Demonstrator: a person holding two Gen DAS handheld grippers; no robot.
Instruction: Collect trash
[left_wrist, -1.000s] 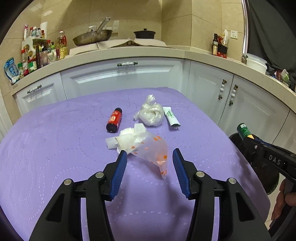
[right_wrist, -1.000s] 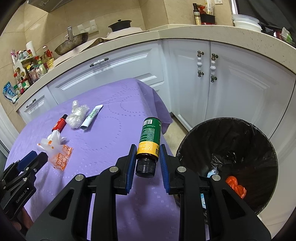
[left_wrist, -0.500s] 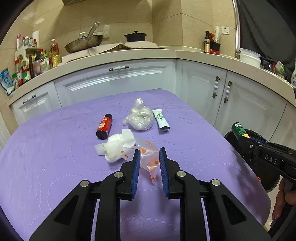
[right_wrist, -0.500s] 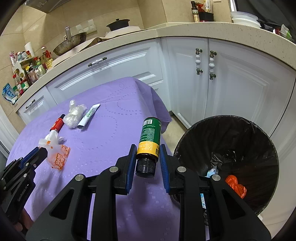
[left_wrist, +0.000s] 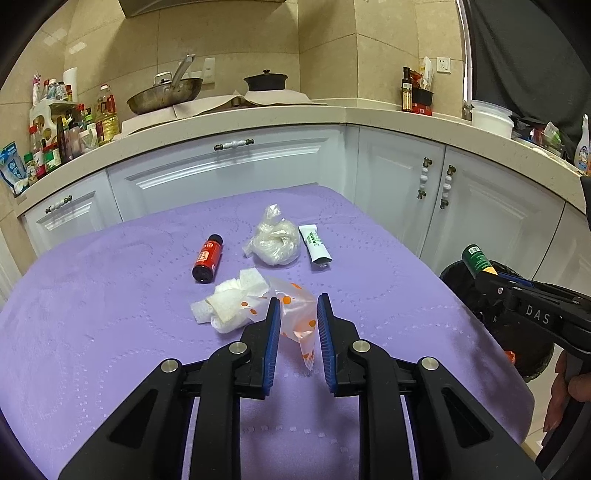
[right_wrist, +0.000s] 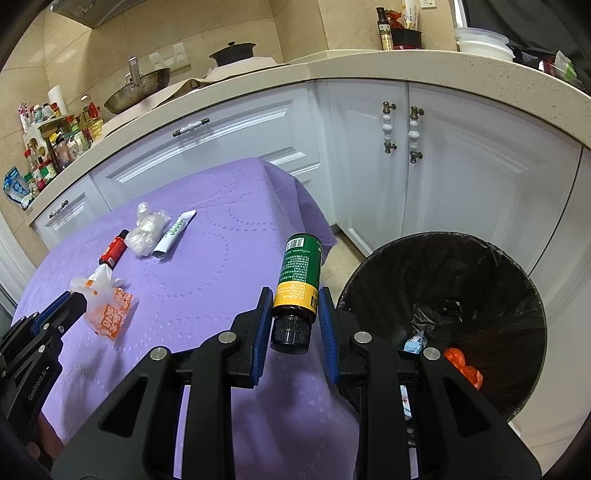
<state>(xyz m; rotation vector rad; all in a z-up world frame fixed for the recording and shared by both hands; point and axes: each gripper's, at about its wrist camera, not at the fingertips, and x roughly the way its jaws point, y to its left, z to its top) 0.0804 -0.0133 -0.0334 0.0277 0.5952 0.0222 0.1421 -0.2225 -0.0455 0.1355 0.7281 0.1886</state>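
Observation:
My left gripper (left_wrist: 298, 300) is shut on a clear plastic bag with orange dots (left_wrist: 297, 325) that has white tissue (left_wrist: 231, 302) bunched at its far end; it sits low over the purple table (left_wrist: 110, 332). In the right wrist view the bag (right_wrist: 109, 308) hangs from the left gripper (right_wrist: 74, 299). The right gripper (right_wrist: 295, 291) is shut on a green bottle (right_wrist: 300, 269), cap towards the camera, beside the black-lined trash bin (right_wrist: 480, 266). On the table lie a small red bottle (left_wrist: 207, 258), a crumpled clear bag (left_wrist: 275, 242) and a white tube (left_wrist: 314, 245).
The bin holds orange and blue scraps (right_wrist: 461, 363) and stands on the floor off the table's right edge. White cabinets (left_wrist: 399, 184) and a counter with a pan (left_wrist: 166, 92), a pot and bottles wrap around behind. A hand (left_wrist: 565, 391) holds the right gripper.
The left gripper's jaws closed from wide apart onto the dotted bag, whose near end now stands up off the cloth. The right gripper and its bottle stayed put.

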